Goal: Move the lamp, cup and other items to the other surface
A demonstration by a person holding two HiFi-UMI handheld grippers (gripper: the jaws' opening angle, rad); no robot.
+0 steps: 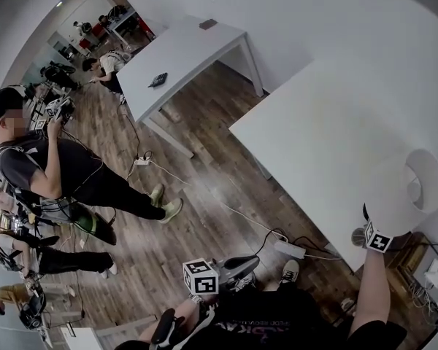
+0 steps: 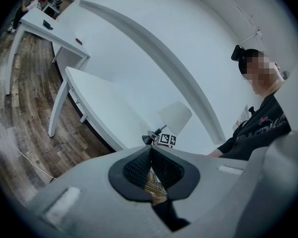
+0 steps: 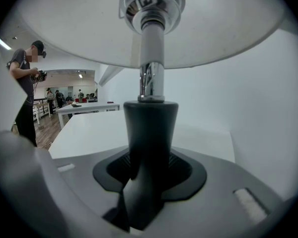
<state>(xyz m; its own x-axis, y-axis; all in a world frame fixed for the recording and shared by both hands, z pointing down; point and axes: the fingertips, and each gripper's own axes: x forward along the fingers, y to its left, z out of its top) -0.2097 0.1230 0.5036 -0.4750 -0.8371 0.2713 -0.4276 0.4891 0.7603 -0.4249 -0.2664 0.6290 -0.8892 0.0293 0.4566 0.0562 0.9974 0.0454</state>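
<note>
Lamp [image 3: 151, 58] stands pinched by its black neck between the jaws of the right gripper [image 3: 149, 166], white table [image 3: 89, 133] beyond them. The left gripper [image 2: 150, 152] has its jaws pressed together, apparently empty.

The lamp shade [image 3: 64, 29] runs off the top edge, and the dark item [image 1: 158, 79] on the far table [image 1: 190, 46] is unidentifiable.
</note>
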